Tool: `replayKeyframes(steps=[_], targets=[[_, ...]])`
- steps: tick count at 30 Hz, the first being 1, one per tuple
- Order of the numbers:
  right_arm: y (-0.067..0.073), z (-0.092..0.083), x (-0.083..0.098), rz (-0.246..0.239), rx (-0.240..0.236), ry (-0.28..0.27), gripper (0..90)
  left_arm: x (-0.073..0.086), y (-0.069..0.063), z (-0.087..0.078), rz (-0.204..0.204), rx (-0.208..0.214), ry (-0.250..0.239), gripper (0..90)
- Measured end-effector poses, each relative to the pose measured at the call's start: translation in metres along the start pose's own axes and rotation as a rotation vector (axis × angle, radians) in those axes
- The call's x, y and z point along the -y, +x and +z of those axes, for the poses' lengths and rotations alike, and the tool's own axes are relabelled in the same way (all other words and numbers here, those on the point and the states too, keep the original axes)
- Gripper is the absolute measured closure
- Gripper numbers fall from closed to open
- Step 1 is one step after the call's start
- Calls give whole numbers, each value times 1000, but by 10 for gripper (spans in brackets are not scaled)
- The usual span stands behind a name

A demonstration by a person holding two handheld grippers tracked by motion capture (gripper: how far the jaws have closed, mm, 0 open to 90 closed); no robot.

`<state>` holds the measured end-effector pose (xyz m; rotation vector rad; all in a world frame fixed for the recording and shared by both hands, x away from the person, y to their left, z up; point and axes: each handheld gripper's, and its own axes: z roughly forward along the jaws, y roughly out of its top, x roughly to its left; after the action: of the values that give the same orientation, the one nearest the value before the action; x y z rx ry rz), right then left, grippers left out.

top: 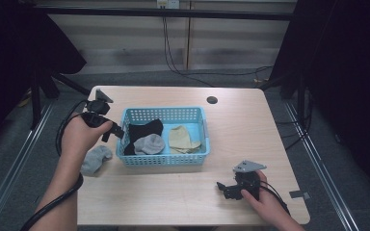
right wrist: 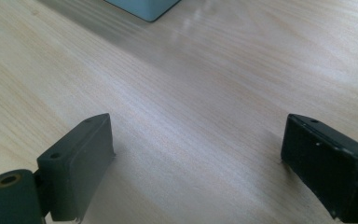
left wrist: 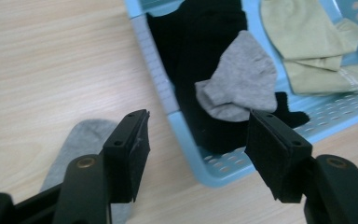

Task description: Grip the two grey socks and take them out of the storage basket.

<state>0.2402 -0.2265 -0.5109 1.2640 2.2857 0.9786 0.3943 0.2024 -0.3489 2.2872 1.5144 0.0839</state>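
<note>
the left gripper (left wrist: 193,140) hangs wide open and empty over the basket's (top: 164,160) left rim, seemingly just after a drop; a grey sock (top: 96,159) waits outside near the tabletop's left edge. the right gripper (right wrist: 196,158), open and empty, rests near the front edge, out of the way.

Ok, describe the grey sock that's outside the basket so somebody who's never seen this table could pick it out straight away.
Start at the blue basket in the middle of the wooden table. Just off its left side, the grey sock lies flat on the bare wood, below the left gripper. A second grey sock looks much the same, but that one sits inside the basket on a black sock.
</note>
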Motion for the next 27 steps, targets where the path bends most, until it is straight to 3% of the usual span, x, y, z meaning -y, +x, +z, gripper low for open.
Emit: replayKeyframes(steps=[4, 14, 27], targets=[[0, 0, 0, 4, 0, 1, 86, -7, -12, 9, 18, 19, -18, 327], [0, 0, 0, 3, 0, 1, 86, -20, -37, 30, 79, 31, 11, 300], [0, 0, 0, 1, 0, 0, 86, -24, -52, 62, 113, 51, 45, 300]])
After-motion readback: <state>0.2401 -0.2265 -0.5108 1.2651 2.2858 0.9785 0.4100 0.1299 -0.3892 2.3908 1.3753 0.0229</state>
